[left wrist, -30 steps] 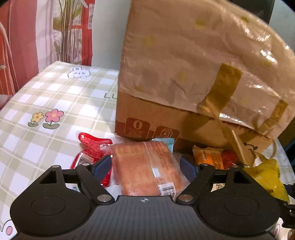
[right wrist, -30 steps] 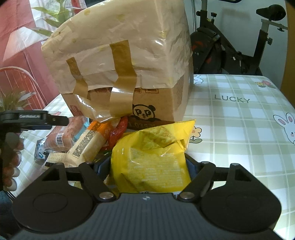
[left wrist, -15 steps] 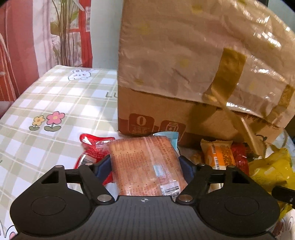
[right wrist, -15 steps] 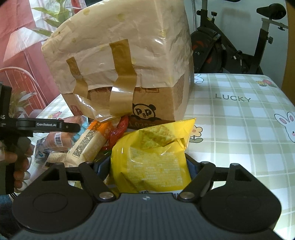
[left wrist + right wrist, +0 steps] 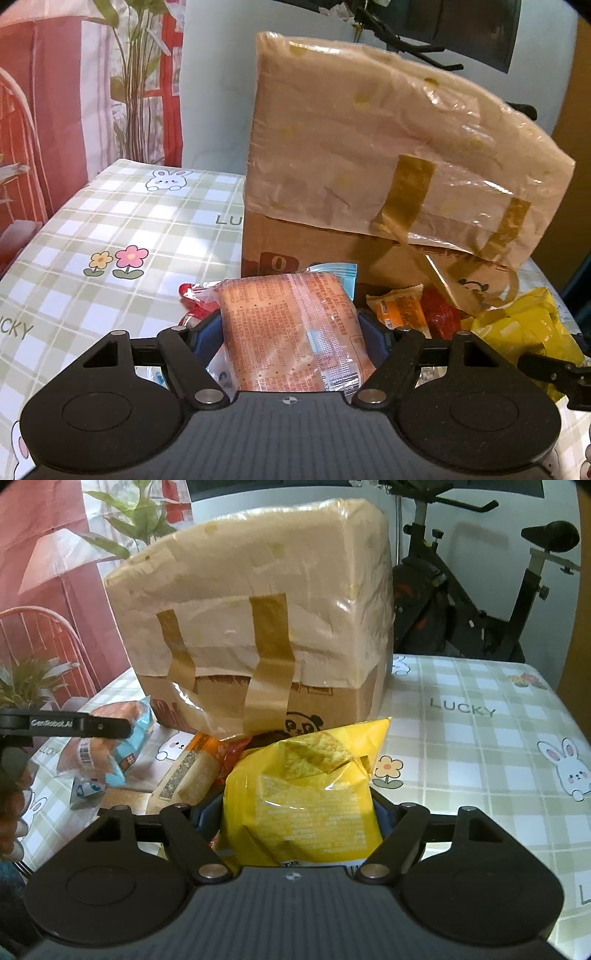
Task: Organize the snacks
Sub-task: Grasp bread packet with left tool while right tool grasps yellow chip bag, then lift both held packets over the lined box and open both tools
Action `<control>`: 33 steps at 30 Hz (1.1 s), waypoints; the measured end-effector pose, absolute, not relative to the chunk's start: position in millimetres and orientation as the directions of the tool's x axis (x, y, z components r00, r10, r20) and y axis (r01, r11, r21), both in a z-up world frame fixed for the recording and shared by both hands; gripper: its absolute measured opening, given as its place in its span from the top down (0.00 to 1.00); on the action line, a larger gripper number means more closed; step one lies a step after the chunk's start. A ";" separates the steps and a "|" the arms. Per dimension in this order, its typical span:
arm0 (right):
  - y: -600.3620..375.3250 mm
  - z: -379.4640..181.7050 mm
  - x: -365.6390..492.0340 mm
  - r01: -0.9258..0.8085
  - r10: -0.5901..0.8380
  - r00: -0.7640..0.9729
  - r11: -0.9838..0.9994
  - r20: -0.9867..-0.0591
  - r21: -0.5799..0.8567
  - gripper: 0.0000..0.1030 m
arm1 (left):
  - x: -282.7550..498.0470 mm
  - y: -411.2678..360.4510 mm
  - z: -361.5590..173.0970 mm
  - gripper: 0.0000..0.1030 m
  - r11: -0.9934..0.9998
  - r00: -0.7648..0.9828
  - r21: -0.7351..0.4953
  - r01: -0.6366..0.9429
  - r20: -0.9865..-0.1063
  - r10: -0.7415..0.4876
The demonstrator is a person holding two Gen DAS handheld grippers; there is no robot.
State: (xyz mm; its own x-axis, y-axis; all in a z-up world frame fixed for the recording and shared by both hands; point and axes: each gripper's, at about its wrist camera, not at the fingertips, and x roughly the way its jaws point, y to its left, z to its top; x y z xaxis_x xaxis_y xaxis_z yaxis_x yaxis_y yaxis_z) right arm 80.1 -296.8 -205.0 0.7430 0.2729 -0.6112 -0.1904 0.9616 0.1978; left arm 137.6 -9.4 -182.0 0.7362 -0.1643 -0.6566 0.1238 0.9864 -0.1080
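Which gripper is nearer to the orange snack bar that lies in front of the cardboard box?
Hard to tell; perhaps the right. The orange snack bar lies just left of the right gripper, which holds the yellow chip bag, and just right of the left gripper, which holds the pink packet.

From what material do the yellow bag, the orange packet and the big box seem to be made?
Yellow bag: thin glossy plastic film, probably; it crinkles and shows highlights.
Orange packet: clear shiny plastic wrap; the contents show through.
Big box: brown corrugated cardboard, apparently, its upper part covered by pale wrinkled wrapping held with glossy brown tape.
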 end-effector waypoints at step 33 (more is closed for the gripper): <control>-282.4 -97.6 46.3 -0.354 0.392 0.856 0.919 -0.337 0.170 0.27 | 95.5 -9.1 -85.7 0.24 0.965 0.868 -0.092 0.246 -0.421 -0.262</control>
State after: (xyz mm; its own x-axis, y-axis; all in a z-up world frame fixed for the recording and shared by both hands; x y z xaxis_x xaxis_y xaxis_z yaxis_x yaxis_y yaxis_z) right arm 46.3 -282.4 -97.6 0.8560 0.3922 -0.3368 -0.3543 0.9195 0.1704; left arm 95.5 -9.1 -85.7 0.8683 -0.2618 -0.4213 0.2462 0.9648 -0.0923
